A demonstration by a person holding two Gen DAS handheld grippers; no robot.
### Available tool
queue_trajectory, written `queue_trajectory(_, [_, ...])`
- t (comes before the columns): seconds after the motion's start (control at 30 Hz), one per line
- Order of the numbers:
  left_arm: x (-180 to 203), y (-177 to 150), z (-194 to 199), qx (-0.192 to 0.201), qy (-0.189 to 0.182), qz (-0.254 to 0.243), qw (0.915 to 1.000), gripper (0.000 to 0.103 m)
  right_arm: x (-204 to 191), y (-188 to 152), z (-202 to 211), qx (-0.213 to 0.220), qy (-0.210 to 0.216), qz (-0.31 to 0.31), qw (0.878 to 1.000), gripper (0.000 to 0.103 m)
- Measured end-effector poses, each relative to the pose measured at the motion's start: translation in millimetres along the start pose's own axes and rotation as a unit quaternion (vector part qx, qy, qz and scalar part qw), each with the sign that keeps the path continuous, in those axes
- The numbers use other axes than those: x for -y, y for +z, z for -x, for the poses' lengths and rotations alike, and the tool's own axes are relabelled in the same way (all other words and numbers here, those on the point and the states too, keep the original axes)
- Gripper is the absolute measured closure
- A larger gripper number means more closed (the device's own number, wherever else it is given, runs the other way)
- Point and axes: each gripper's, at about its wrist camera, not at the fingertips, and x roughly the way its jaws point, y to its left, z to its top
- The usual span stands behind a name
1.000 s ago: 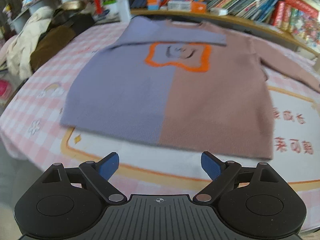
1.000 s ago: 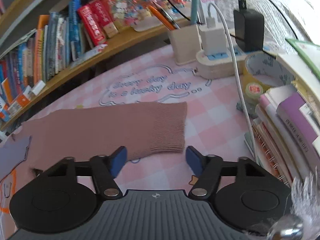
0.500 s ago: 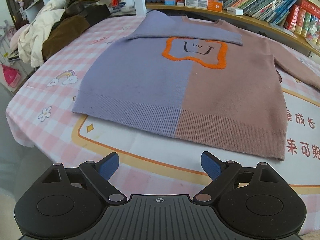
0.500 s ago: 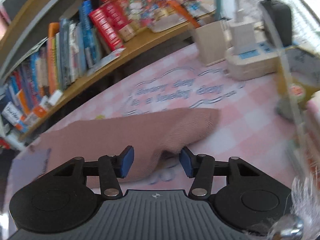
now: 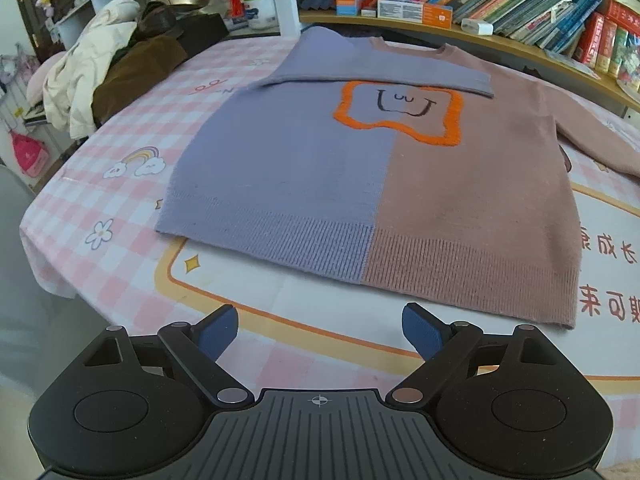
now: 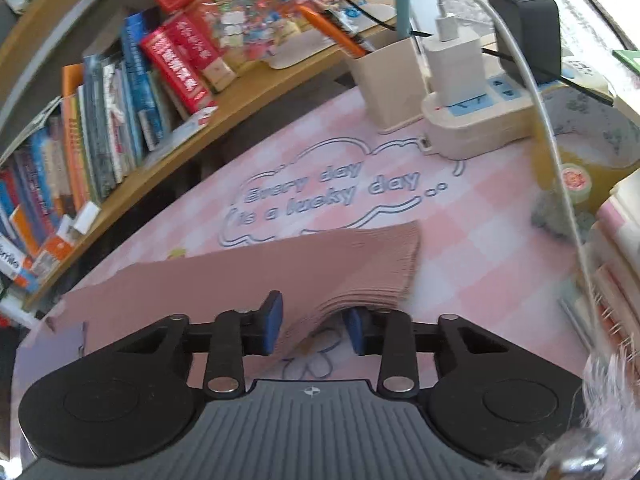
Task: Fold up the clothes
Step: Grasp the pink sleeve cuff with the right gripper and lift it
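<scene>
surface (image 5: 132, 128): pink checked cloth, carrying everything
sweater (image 5: 360, 184): lilac-and-mauve knit, flat ahead of left hand-held gripper (image 5: 320, 328), ready for folding
mauve sleeve (image 6: 248, 276): cuff bunched between right hand-held gripper (image 6: 314, 326), jaws closing to lift it
left hand-held gripper: spread, empty

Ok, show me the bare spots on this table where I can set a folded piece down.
Free: the near strip of tablecloth between the sweater hem and the table edge; the checked patch left of the sweater, before the heaped clothes. In the right wrist view, the printed cloud patch beyond the pink sleeve. Crowded: around the power strip, pen holder and stacked books.
</scene>
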Motion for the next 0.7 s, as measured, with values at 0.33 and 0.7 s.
queue_trajectory(0.33, [-1,0,1,0.012,-0.015,-0.004,0.9998,0.012,-10,-1,5,0.002,0.002,0.019,1.0,0.098])
queue_trajectory(0.7, [-3,8,8,0.056,-0.04,-0.008,0.9976,0.012,-43,13,32,0.032,0.047,0.046,0.997,0.098])
